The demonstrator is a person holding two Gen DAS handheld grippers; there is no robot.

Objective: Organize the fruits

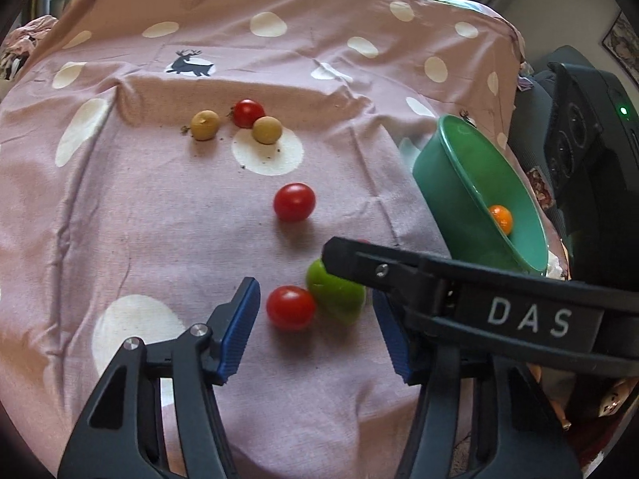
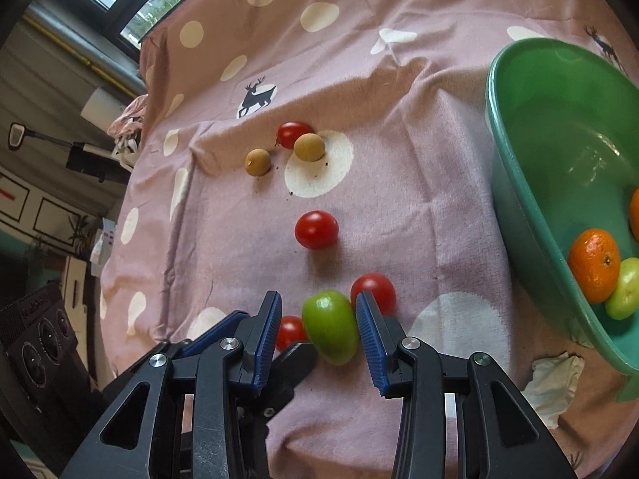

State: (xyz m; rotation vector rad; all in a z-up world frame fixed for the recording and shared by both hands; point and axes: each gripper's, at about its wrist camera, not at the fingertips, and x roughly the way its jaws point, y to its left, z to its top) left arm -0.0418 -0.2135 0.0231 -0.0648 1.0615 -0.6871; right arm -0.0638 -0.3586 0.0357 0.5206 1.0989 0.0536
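While right tongs [image 2: 318, 333] straddle green fruit [image 2: 330, 326] (ungripped), left tongs [image 1: 315, 329] agape, tomato [image 1: 290, 307] adjacent.

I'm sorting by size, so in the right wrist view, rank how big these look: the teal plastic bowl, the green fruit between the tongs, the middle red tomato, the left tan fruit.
1. Teal plastic bowl
2. Oval green fruit, though it's nearest the camera
3. Round red tomato
4. Small tan round fruit, though farthest

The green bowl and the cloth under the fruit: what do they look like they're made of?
Green bowl: probably plastic, smooth and semi-glossy, with soft light reflections on its inner wall. Cloth: woven fabric, matte, pink with cream dots and deer prints; its creases and visible weave suggest cotton or similar, though the fibre can't be confirmed.
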